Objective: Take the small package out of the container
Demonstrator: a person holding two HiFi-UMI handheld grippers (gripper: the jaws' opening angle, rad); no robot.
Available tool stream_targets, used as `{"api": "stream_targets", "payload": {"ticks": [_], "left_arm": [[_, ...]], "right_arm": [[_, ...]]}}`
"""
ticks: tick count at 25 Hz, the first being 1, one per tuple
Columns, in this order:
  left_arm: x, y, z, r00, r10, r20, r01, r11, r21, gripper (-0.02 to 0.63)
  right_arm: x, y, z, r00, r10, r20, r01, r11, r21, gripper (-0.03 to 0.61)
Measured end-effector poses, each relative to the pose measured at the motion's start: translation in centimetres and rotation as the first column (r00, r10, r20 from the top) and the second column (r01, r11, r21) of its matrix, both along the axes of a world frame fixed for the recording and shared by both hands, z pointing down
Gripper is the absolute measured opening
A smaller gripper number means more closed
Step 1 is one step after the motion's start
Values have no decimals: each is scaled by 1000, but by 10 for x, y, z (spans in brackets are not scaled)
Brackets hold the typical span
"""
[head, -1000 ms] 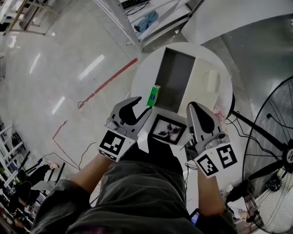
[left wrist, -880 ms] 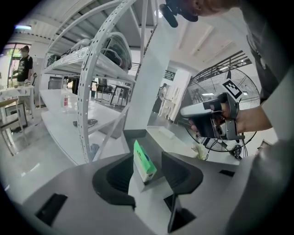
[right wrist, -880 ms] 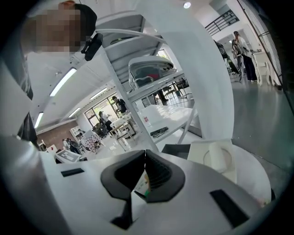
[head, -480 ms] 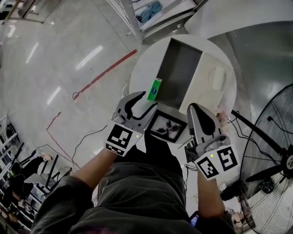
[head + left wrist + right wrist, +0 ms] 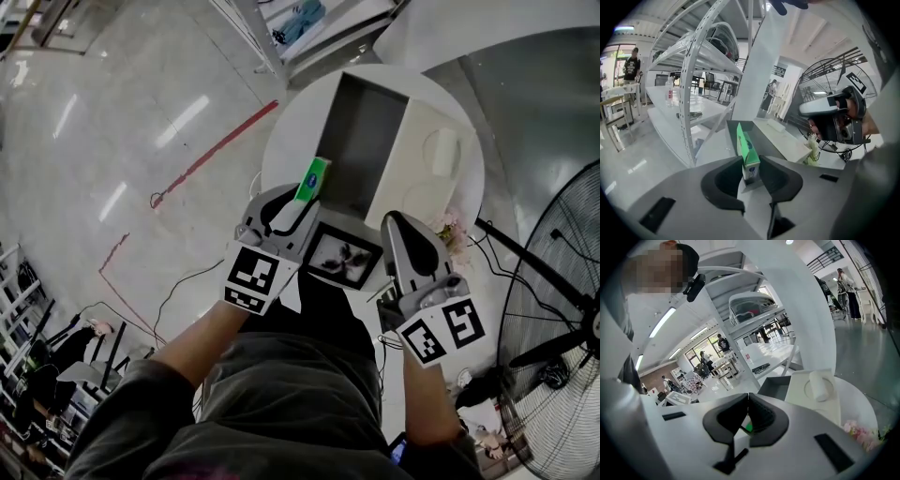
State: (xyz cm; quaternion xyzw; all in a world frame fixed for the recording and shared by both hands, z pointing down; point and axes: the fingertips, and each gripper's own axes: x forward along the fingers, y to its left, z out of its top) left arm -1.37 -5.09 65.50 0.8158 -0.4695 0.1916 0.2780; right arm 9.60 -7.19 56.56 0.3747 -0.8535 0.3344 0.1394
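Left tongs [image 5: 750,165] [image 5: 292,210]: mine, jaws just closed in, now clamped on the white lower end of the package [image 5: 747,151], pads pressing from both sides.

Package [image 5: 312,179]: small, green. Its long axis runs on from my jaw tips, upright in the left gripper view, the green top standing clear above the pads. It sits at the near left corner of the container [image 5: 364,141], outside its left wall as far as I can judge. Whether its base touches the surface [image 5: 286,150] I cannot tell.

Container: grey, open, directly beyond the package.

Right tongs [image 5: 748,398] [image 5: 411,246]: jaws together at the tips, nothing gripped, at the container's near right corner, well apart from the package.

Judgement: my left hand has it, and the next move draws it away from the container wall.
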Motion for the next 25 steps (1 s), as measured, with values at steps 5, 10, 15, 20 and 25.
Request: {"api": "stream_targets", "payload": {"ticks": [5,10,15,20,25], "left_arm": [[-3,-4,-15,1000,15,-4,-15,1000,26,110],[-9,-16,-44,999,43,-12,-42,997,70,107],[-11,-27,-76,997,80,-18,-77,989,123,106],[-12,-39,-110,992,126,-16,-121,977,177,106],[-11,-47,-150,986,165,-16,-158,965,210,106]], "right_arm": [[0,-1,-6,1000,23,2,-23,1000,13,21],[1,-8,-22,999,52,7,-52,998,40,21],[2,-13,-42,997,81,19,-83,993,79,21],[2,-20,-63,993,115,25,-117,985,126,21],[4,-25,-94,989,144,25,-147,978,151,21]]}}
